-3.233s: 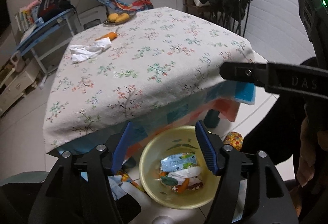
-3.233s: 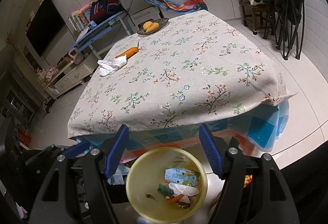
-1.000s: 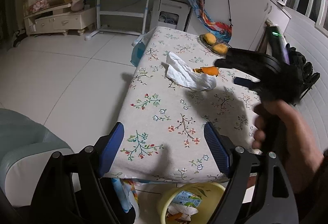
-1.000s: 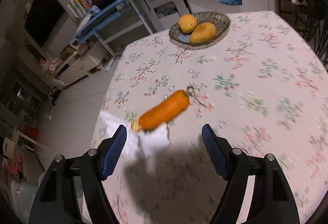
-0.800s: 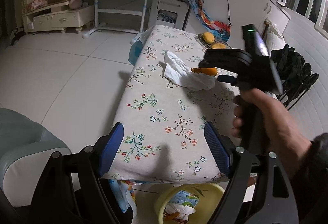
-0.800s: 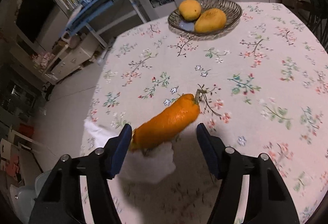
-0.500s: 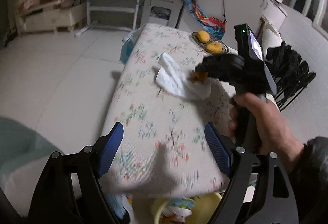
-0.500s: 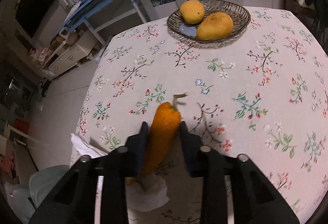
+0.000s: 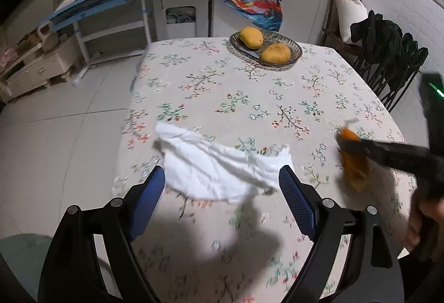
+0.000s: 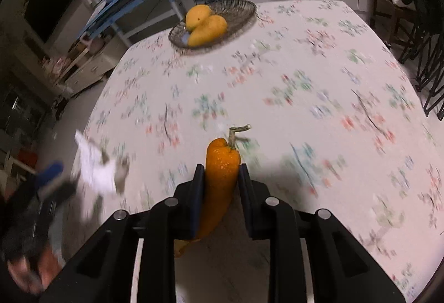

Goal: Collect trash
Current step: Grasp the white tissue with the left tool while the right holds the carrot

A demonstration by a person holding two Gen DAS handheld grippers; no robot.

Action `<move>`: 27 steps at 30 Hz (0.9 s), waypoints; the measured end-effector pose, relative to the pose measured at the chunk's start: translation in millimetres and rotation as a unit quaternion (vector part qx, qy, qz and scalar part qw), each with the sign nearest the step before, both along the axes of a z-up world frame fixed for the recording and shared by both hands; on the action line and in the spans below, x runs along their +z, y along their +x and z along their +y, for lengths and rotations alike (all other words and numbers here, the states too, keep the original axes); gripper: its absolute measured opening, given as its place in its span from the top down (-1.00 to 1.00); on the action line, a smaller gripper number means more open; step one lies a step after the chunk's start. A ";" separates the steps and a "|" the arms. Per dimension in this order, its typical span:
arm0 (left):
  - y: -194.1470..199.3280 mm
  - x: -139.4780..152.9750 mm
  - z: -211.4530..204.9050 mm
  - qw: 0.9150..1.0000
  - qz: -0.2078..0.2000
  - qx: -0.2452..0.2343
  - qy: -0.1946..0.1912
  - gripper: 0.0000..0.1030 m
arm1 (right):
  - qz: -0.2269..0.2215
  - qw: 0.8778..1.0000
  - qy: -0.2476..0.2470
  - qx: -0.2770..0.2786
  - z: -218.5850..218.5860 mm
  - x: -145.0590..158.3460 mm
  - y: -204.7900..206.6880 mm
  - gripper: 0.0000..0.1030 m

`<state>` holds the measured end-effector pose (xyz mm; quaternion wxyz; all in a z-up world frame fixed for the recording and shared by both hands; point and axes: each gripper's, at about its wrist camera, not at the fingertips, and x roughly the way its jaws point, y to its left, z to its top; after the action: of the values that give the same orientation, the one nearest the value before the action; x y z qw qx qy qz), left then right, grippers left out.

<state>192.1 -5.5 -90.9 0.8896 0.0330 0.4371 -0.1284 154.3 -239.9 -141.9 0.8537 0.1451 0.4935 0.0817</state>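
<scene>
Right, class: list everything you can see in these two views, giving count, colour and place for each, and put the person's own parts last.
table: one, white floral cloth, fills the middle
tissue: one, white, crumpled on the cloth ahead of the left gripper
pepper: one, orange with a dry stem, between the right gripper's pads
bowl: one, dark glass, far end of the table
mangoes: two, yellow, in the bowl
desk: one, blue, by the far wall
chair: one, dark clothes over it, right of the table
left gripper: black, blue pads, opening, nothing between the pads
right gripper: black, shut on the pepper
hand: one, on the right gripper's handle
</scene>
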 end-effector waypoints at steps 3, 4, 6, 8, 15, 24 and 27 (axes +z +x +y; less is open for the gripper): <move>9.1 -9.2 -9.0 1.000 0.010 -0.013 0.013 -0.57 | -0.001 1.000 0.019 0.007 -8.9 -0.4 -14.2 0.40; 11.9 -12.1 -11.0 1.000 0.012 -0.014 0.018 -0.57 | -0.001 1.000 0.025 0.006 -9.4 -0.4 -16.1 0.37; 15.7 -17.0 -14.7 0.999 0.014 -0.016 0.027 -0.57 | -0.005 0.999 0.030 0.009 -5.4 0.9 -14.5 0.15; 18.3 -21.4 -17.6 0.999 0.015 -0.020 0.039 -0.57 | -0.009 1.000 0.023 0.018 4.7 2.9 -11.0 -0.03; 20.8 -27.5 -26.2 0.998 0.027 -0.045 0.034 0.59 | -0.017 0.999 0.004 0.030 16.3 3.0 -12.4 -0.19; -13.2 0.5 -14.1 0.999 0.016 -0.043 -0.029 0.84 | -0.030 0.999 -0.025 0.027 21.8 -0.9 -19.1 0.53; -31.7 13.3 -7.0 0.998 0.005 -0.036 -0.060 0.84 | -0.036 0.999 -0.005 0.015 19.8 -1.6 -29.5 0.57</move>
<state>160.4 -12.5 -77.6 0.8826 -0.0052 0.4315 -0.1864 124.8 -220.1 -143.5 0.8703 0.1302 0.4651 0.0966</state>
